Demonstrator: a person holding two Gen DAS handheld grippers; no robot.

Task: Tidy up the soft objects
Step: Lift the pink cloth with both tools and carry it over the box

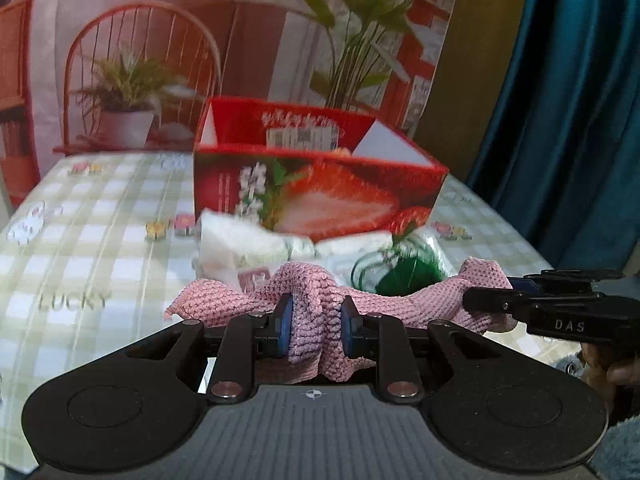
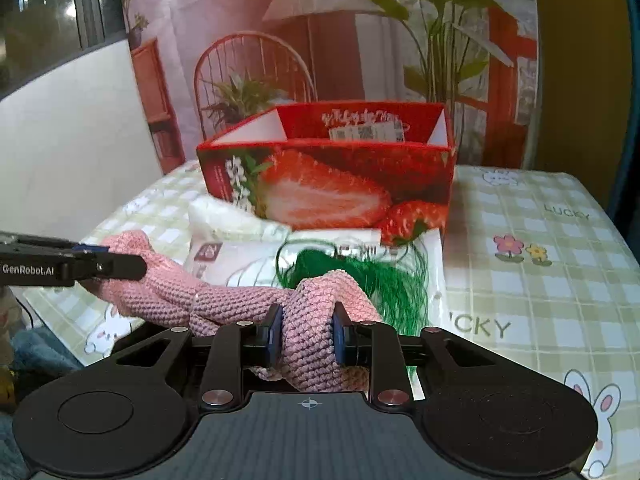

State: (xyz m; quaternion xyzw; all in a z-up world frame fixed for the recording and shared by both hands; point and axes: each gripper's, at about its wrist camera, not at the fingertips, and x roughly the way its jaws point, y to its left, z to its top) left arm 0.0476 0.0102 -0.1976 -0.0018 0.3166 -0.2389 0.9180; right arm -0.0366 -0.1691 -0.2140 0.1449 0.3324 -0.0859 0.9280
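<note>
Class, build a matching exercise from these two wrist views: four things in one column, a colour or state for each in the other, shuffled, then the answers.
Things
1. knitted cloth
2. strawberry box
3. bundle of threads
4. tablecloth

Descriptions
A. green, loose strands
B. pale green checks, printed LUCKY
C. pink, gripped by the left claw and the right claw
D. red, open on top

Pairs: 1-C, 2-D, 3-A, 4-B

A home: checked tablecloth, teal curtain, window.
</note>
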